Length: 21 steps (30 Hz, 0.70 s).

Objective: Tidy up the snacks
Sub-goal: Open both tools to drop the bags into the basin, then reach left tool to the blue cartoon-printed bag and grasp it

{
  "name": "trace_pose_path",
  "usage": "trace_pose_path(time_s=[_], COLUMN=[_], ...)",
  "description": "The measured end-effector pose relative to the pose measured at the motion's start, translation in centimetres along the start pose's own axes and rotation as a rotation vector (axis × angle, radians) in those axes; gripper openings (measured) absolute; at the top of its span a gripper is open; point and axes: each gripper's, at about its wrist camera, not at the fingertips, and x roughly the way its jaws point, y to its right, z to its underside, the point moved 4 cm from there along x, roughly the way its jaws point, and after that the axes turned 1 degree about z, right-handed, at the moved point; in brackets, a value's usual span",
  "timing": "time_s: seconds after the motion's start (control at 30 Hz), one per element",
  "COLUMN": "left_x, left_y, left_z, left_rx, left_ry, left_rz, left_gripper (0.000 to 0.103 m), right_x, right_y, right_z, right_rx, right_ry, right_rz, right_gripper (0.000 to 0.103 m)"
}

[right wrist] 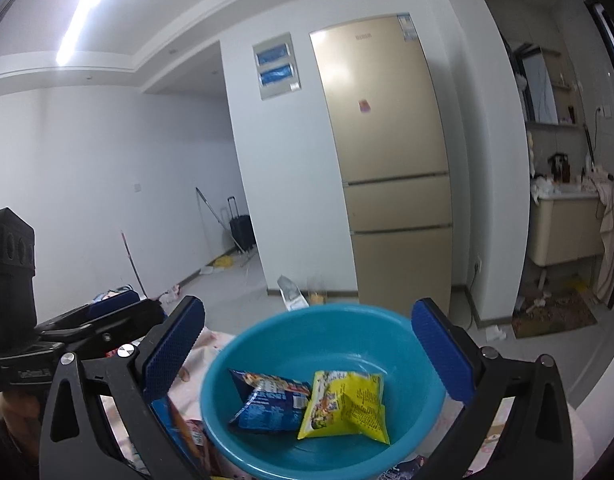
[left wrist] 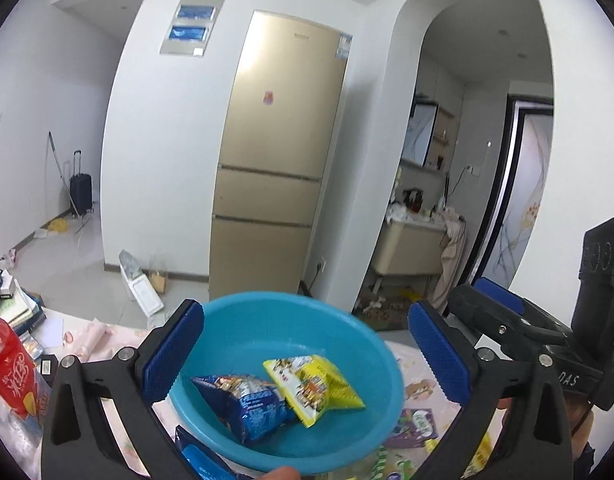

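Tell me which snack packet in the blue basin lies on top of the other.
The yellow packet: its edge overlaps the blue packet beside it in the blue basin.

Blue basin [left wrist: 347, 320], yellow packet [left wrist: 327, 384]

Little can be read here. On the black body of the other gripper [left wrist: 563, 364], at the right edge of the left wrist view, pale letters spell "DAS" (possibly the tail of a longer word). The red plastic cup [left wrist: 9, 364] at the left edge of the table carries large white Chinese characters, too distorted to make out. The tall gold refrigerator [left wrist: 279, 152] bears a small brand mark near its top edge, and the blue snack packet [right wrist: 267, 404] and yellow snack packet [right wrist: 347, 404] show print, all too blurred to read.
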Motion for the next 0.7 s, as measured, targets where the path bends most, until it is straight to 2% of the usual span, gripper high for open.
trace_pose_path(time_s=[0.1,0.33,0.53,0.7], left_x=[-1.7,-6.5,-11.2,-14.2], left_y=[0.9,3.0,4.5,4.7], left_z=[-1.0,-3.0,-3.2,-2.0], left_rx=[0.011,0.041,0.081,0.092], left_ry=[0.023,0.069,0.091,0.112], left_rz=[0.038,0.045,-0.003,-0.039], left_gripper=[0.103,0.103,0.103,0.103], right_x=[-2.3,-6.6,-9.8,-11.5], right_y=[-0.7,-2.4,-3.2,-3.4], right_z=[-1.4,-3.0,-2.7,-1.5], right_rx=[-0.015,-0.068,-0.068,-0.045], right_ry=[0.057,0.077,0.093,0.087], right_rz=[-0.013,-0.011,-0.012,-0.039], right_gripper=[0.103,0.103,0.103,0.103])
